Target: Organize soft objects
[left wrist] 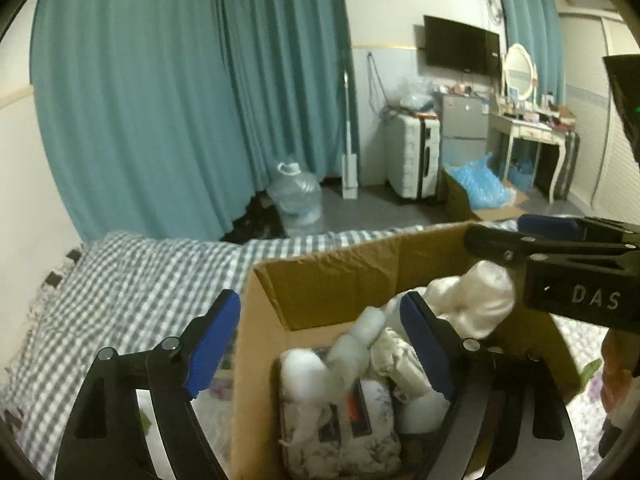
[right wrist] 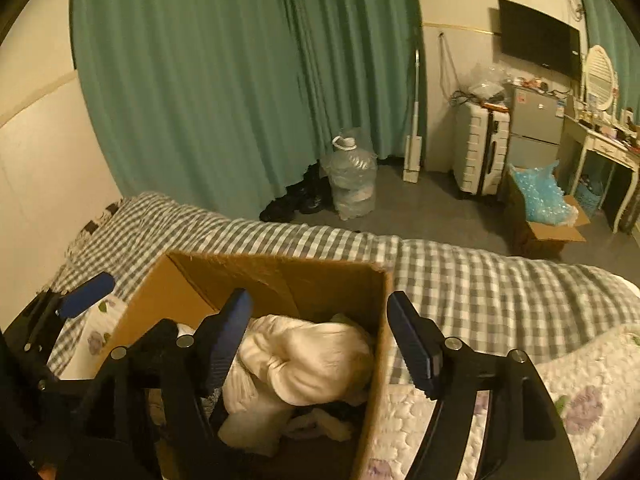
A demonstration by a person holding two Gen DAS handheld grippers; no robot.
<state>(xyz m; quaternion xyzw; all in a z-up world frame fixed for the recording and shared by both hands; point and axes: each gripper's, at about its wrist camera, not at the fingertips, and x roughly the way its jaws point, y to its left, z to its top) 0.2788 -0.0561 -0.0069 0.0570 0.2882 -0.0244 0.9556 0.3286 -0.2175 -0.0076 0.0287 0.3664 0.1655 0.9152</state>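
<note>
A brown cardboard box stands on the bed and holds several soft things: a cream bundle, white fluffy stuffing and a floral pad. My left gripper is open and empty, straddling the box's left wall. In the right wrist view the box holds the cream bundle. My right gripper is open and empty, straddling the box's right wall. Its black body also shows in the left wrist view over the box's right side.
The bed has a grey checked sheet and a floral quilt. Beyond it are teal curtains, a water jug, a white suitcase, a box of blue wrap and a dressing table.
</note>
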